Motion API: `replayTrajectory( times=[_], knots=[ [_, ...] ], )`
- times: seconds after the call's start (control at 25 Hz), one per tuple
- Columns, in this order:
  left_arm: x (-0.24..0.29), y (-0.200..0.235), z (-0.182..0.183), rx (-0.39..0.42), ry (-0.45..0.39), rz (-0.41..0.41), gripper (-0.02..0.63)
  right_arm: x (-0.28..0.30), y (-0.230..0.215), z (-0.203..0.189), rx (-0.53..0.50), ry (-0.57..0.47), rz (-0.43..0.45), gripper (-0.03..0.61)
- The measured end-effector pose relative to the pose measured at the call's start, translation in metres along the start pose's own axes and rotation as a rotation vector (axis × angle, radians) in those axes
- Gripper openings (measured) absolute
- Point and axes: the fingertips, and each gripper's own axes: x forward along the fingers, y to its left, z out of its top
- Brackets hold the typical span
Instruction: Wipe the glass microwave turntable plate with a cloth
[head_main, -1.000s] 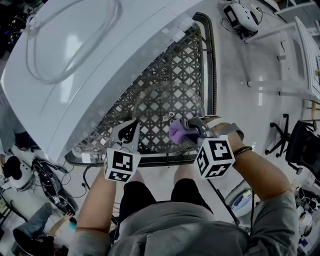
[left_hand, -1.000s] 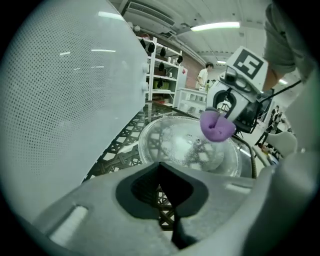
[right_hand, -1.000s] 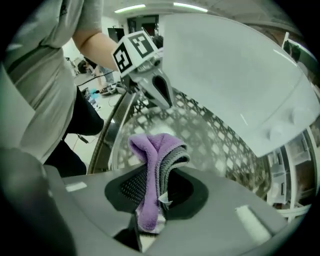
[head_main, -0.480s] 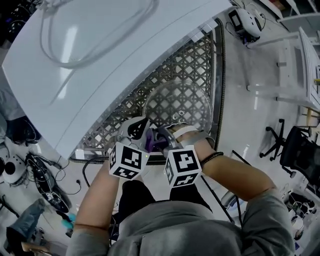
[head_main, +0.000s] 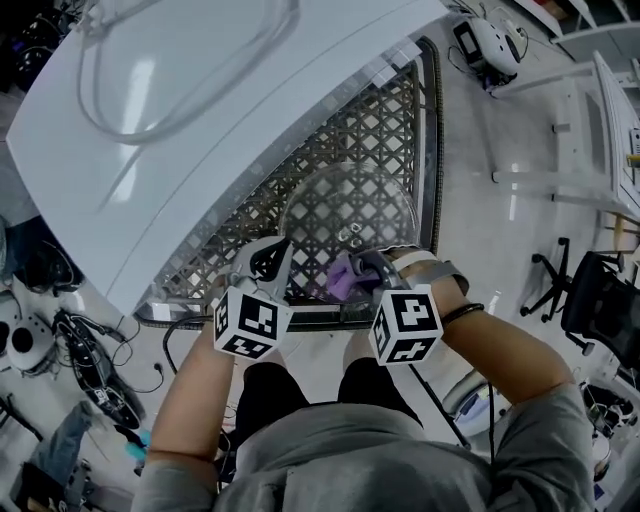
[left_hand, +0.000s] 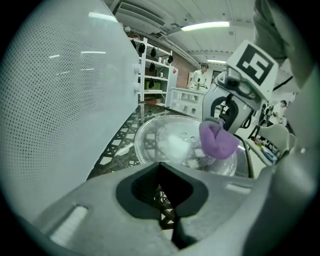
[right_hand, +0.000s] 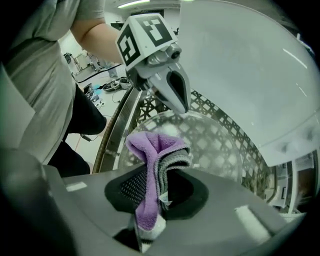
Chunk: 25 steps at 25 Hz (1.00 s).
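The right gripper (right_hand: 157, 192) has its jaws clamped on a folded purple and grey cloth (right_hand: 150, 150), which sticks out over the near edge of the glass turntable plate (head_main: 345, 205). Just beside it, the left gripper (left_hand: 160, 192) has its jaws closed with nothing between them, their tip at the plate's near left rim. The clear plate lies flat on the dark lattice tabletop (head_main: 390, 110). Beyond and to the left, a large white housing (head_main: 200, 130) covers most of the lattice.
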Motion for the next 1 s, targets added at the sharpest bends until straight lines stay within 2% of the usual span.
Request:
replayTrajectory(
  times=[0.16,0.28,0.6,0.72,0.88,1.0],
  knots=[
    [0.000,0.000,-0.001,-0.009,0.011,0.005,-0.002,-0.016,0.004,-0.057,0.046,0.086,0.003,0.098],
    [-0.001,0.001,-0.001,-0.010,0.024,0.010,-0.001,-0.024,0.003,-0.085,0.070,0.117,-0.009,0.098],
    [-0.002,-0.004,0.000,-0.020,0.039,0.014,0.000,-0.031,0.001,-0.092,0.072,0.101,-0.033,0.098],
    [-0.001,-0.002,0.001,-0.026,0.031,0.011,-0.001,-0.034,0.002,-0.072,0.075,0.039,-0.031,0.100],
    [-0.002,-0.001,0.001,-0.041,0.011,0.012,0.000,-0.022,0.028,0.000,0.049,-0.121,0.038,0.100],
    [-0.001,-0.002,0.001,-0.045,-0.002,0.006,0.000,-0.004,0.039,0.051,0.025,-0.194,0.063,0.100]
  ],
)
